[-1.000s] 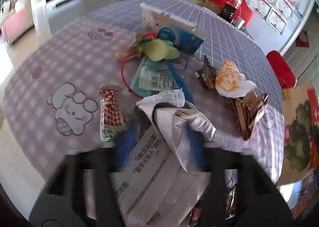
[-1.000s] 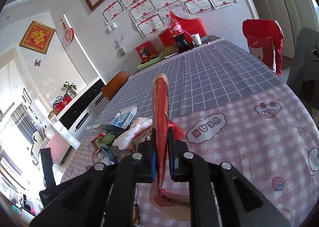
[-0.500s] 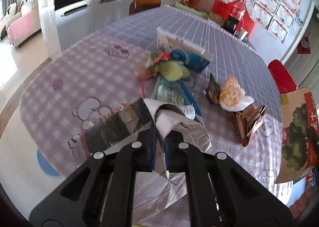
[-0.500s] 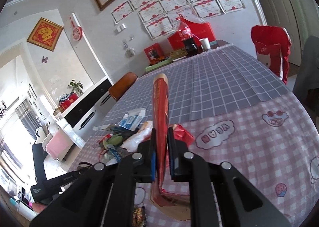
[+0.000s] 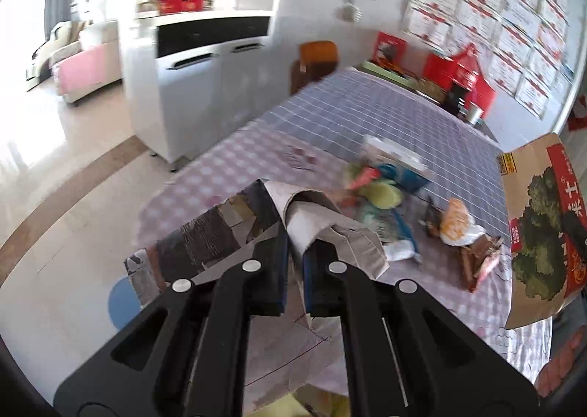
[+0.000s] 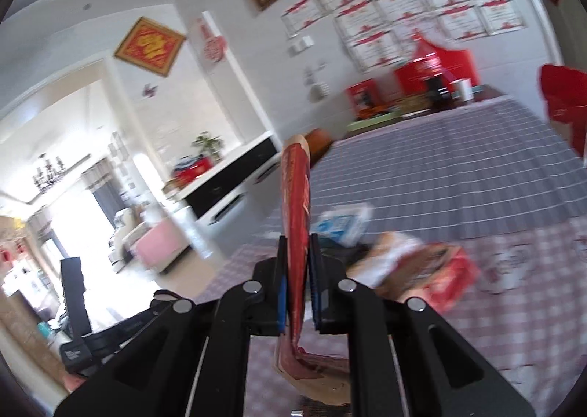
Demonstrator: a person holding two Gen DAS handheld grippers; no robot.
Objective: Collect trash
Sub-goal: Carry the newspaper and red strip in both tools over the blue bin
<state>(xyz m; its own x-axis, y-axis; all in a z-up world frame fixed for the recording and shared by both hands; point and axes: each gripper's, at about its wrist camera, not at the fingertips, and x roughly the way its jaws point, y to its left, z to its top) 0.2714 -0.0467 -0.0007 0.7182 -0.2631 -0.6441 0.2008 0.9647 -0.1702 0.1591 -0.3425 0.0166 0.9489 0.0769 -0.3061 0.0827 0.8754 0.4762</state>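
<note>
L gripper [image 5: 293, 252], bottom centre, fingers clamped on a crumpled newspaper [image 5: 234, 230] held above the bench [image 5: 385, 116] edge. Mixed trash pile [image 5: 389, 193] sits centre-right on the checked cloth; brown paper bag [image 5: 539, 226] w/ red-green print at right edge.

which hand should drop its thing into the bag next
Probably left. The left gripper is shut on the crumpled newspaper, lifted beside the paper bag. The right gripper is shut on that bag's edge, so it likely just holds the bag.
</note>
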